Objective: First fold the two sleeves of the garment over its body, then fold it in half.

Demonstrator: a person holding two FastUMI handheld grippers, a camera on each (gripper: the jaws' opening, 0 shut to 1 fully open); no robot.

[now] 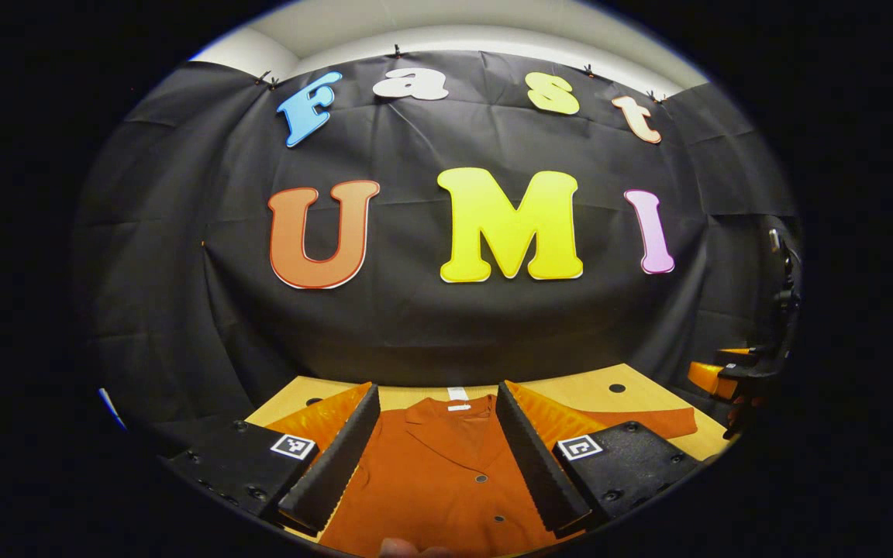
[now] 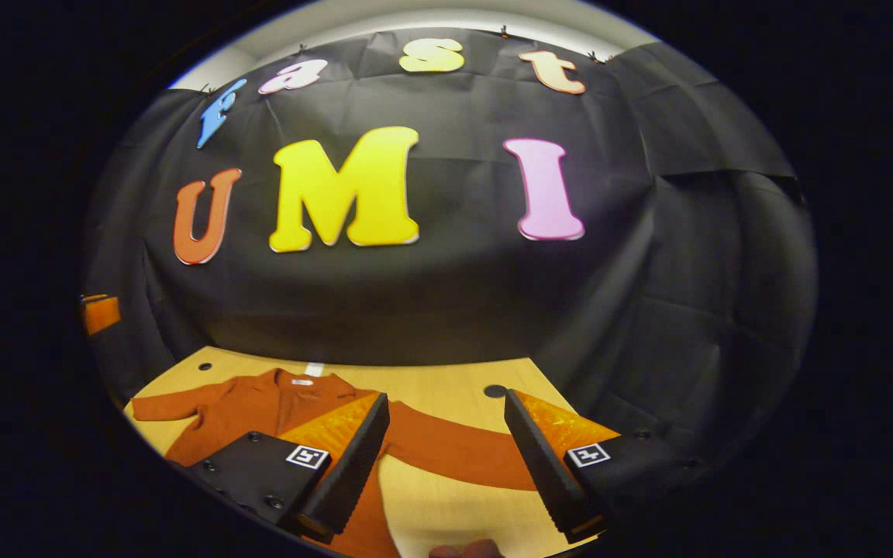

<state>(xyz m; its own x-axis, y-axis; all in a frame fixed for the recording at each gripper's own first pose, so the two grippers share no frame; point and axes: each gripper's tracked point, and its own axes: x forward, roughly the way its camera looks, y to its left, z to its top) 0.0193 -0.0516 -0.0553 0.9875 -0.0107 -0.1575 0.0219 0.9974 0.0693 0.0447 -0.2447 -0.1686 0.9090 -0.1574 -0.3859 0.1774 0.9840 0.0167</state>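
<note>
A soft rust-orange shirt [image 1: 446, 473] with a collar and buttons lies flat on the smooth wooden table [image 2: 446, 395], collar toward the far edge, sleeves out. The left gripper [image 1: 437, 457] and the right gripper [image 2: 446, 465] are both spread wide, holding nothing.

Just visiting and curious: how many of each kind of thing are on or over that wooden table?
Garments: 1, the rust shirt
Grippers: 2, the left gripper and the right gripper
Tables: 1, the wooden table
Total: 4
</note>
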